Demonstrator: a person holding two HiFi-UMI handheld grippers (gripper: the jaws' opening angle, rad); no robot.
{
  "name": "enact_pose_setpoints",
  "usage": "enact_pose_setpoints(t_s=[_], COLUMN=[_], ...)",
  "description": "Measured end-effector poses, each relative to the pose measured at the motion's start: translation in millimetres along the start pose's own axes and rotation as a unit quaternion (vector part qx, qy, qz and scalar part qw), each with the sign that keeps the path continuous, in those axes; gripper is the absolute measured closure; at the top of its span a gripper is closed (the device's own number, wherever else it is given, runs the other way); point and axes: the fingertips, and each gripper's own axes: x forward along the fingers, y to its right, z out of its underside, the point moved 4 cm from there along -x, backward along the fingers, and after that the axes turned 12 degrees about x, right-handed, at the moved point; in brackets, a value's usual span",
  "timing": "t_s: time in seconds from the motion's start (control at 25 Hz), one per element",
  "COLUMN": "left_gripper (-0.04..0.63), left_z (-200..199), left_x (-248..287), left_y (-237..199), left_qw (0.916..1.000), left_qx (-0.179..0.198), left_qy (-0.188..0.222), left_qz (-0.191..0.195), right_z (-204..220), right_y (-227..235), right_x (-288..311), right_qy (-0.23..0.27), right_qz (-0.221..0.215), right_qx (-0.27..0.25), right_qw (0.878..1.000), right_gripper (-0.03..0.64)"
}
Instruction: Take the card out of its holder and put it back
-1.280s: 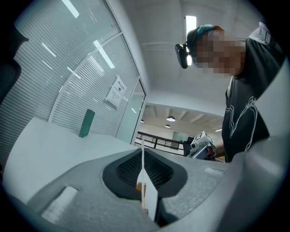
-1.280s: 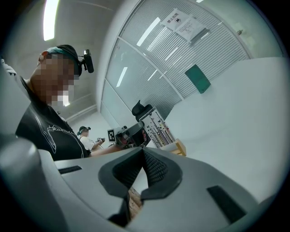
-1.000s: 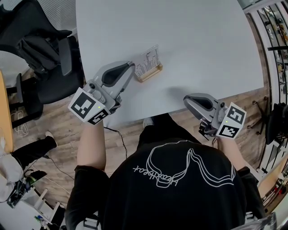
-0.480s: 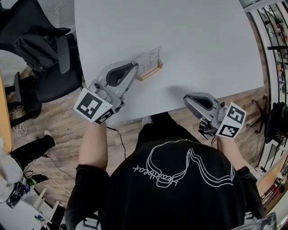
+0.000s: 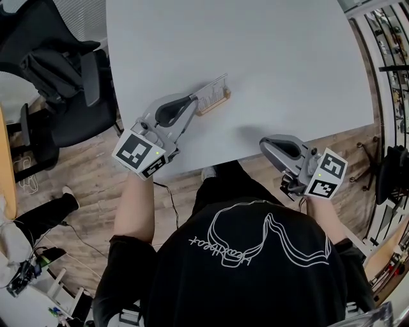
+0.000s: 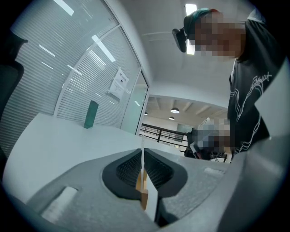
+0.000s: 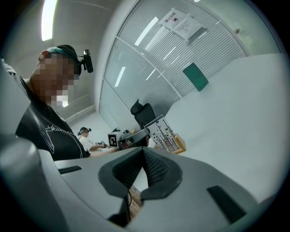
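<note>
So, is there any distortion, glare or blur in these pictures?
Head view: sharp, evenly lit, a soft shadow beside the right tongs on the table. Both gripper views: strong fisheye bending, dark corners. Left gripper view: glaring ceiling lamp, card seen nearly edge-on.

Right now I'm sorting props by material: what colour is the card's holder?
Light wooden tan; the holder shows best in the right gripper view.

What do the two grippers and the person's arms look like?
The left gripper and right gripper are grey moulded shells with dark oval cut-outs and black ribbed jaws. Each carries a cube of black-and-white square markers. The person wears a black short-sleeved T-shirt.
</note>
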Motion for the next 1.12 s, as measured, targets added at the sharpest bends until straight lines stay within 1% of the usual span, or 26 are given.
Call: enact_pose_setpoints(t_s=[0.12,0.24,0.32,0.44,0.6,0.72,0.8,0.88,1.0,1.12], left_gripper=[0.570,0.569,0.567,0.486,0.428,0.419,0.419,0.420,0.420,0.436], left_z=[4.4,5.8,5.4,3.6,0.3,-3.1,-8.4,-21.4,-50.1,-82.9], left_x=[-0.2,0.2,0.1,-2.7,-19.8,-41.4,-56.9,-71.5,-87.7,-93.4], left_y=[0.9,0.7,2.9,4.5,7.4,16.3,29.9,51.6,97.5,144.4], left_qw=[0.9999,0.9998,0.9996,0.9983,0.9947,0.9892,0.9849,0.9825,0.9817,0.9842], left_qx=[-0.010,-0.016,-0.026,-0.055,-0.087,-0.114,-0.125,-0.133,-0.152,-0.147], left_qy=[-0.006,-0.006,-0.003,0.005,0.011,-0.004,-0.019,-0.018,-0.004,0.009], left_qz=[-0.005,-0.009,-0.009,-0.016,-0.054,-0.092,-0.118,-0.129,-0.114,-0.098], right_z=[3.6,6.7,9.4,10.9,9.7,7.9,6.1,2.7,0.5,1.5], right_y=[-1.8,-3.4,-6.4,-14.2,-30.0,-44.6,-56.6,-70.5,-98.2,-126.4], right_x=[-1.9,-3.4,-5.6,-10.5,-20.4,-29.8,-36.5,-40.7,-46.8,-54.7], right_qy=[0.002,0.007,0.012,0.024,0.042,0.055,0.060,0.062,0.070,0.070], right_qz=[-0.001,-0.004,-0.006,-0.007,-0.002,0.002,0.000,-0.006,-0.032,-0.064], right_qx=[0.001,0.002,0.000,-0.011,-0.046,-0.077,-0.094,-0.111,-0.128,-0.147], right_qw=[1.000,1.000,1.000,1.000,0.998,0.996,0.994,0.992,0.989,0.985], right_gripper=[0.609,0.609,0.609,0.609,0.609,0.609,0.609,0.609,0.609,0.609])
